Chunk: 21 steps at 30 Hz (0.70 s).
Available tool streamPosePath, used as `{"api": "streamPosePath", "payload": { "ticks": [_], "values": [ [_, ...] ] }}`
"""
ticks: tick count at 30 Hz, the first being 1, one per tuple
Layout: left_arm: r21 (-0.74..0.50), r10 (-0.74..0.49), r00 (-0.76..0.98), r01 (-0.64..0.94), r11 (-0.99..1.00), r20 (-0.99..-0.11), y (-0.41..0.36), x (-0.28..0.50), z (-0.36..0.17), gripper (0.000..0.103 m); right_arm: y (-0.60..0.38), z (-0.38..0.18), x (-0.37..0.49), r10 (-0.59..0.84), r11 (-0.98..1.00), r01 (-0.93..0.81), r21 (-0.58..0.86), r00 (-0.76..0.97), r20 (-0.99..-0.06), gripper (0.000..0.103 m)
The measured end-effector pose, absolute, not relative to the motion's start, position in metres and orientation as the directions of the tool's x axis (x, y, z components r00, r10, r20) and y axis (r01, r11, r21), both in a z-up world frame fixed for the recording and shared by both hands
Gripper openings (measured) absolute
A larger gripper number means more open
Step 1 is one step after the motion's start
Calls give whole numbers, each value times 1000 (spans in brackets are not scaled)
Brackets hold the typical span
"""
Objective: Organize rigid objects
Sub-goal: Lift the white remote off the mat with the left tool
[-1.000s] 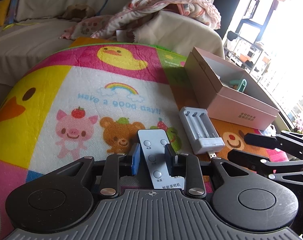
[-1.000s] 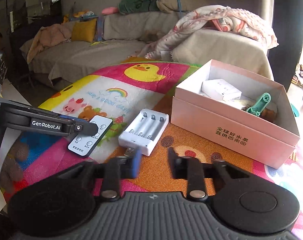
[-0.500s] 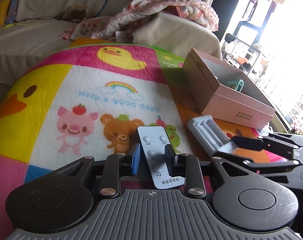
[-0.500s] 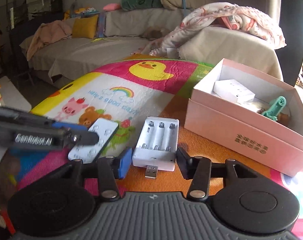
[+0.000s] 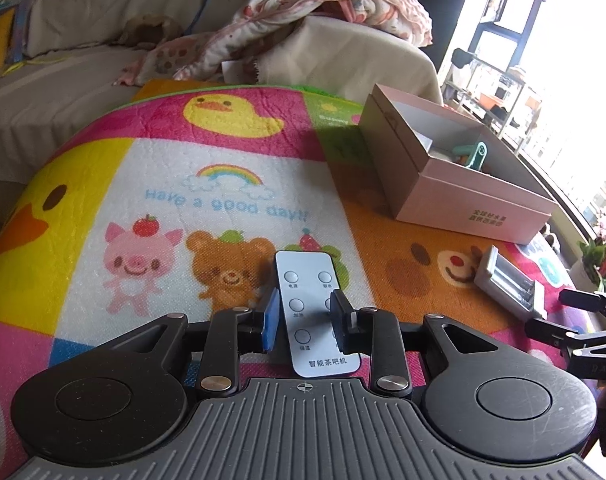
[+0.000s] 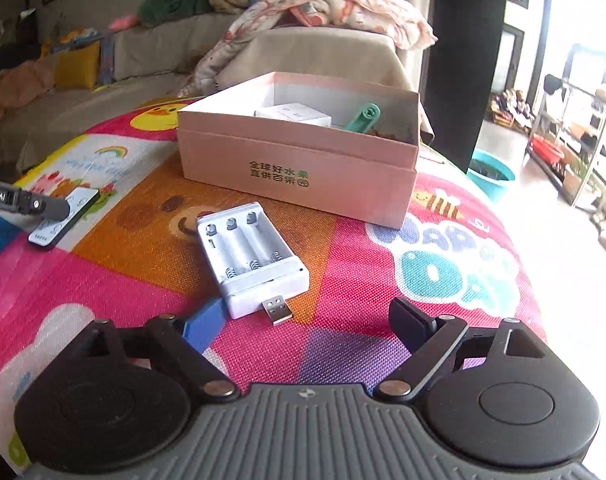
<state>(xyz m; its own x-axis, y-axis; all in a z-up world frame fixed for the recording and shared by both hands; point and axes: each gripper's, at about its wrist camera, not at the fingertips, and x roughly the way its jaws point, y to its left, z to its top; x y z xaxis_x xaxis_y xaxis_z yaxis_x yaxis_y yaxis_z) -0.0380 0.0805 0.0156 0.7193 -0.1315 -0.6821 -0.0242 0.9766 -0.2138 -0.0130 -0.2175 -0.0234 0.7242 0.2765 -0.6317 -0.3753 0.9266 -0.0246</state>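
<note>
My left gripper (image 5: 305,322) is shut on a small white remote control (image 5: 311,308), just above the cartoon play mat (image 5: 163,208). The remote also shows at the left of the right wrist view (image 6: 65,216). My right gripper (image 6: 307,324) is wide open and empty. A white USB battery charger (image 6: 253,256) lies flat on the mat just ahead of it, between the finger lines without touching; it also shows at the right of the left wrist view (image 5: 511,280). An open pink cardboard box (image 6: 303,160) behind it holds a white box (image 6: 293,114) and a teal clip (image 6: 363,116).
The mat covers a rounded table. A sofa with a crumpled blanket (image 5: 303,12) stands behind it. A teal basin (image 6: 491,176) sits on the floor at the right, by shelving near the bright window. The pink box shows in the left wrist view (image 5: 463,184).
My right gripper let go of the charger, which now lies on the mat nearer the front right, and opened wide. My left gripper stayed shut on the remote.
</note>
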Motion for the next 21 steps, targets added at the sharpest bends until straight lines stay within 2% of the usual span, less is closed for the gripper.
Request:
{"api": "streamPosePath", "payload": {
  "ticks": [5,13,17,21],
  "values": [
    [-115,-94,714,19,993,-694,58,-40,16,32,-220,-25,-13,277,928,-371,-20,725,-631,93],
    [-128,-147,703,81,989,-696,46,-36,15,33,-219,-25,-14,275,931,-365,-15,728,-628,93],
    [-185,-209,707,111,976,-676,45,-37,20,33,-219,-25,-14,276,931,-364,-13,727,-628,93],
    [-104,-181,707,150,983,-683,28,-37,18,33,-219,-25,-13,275,932,-362,-10,726,-631,95]
  ]
}}
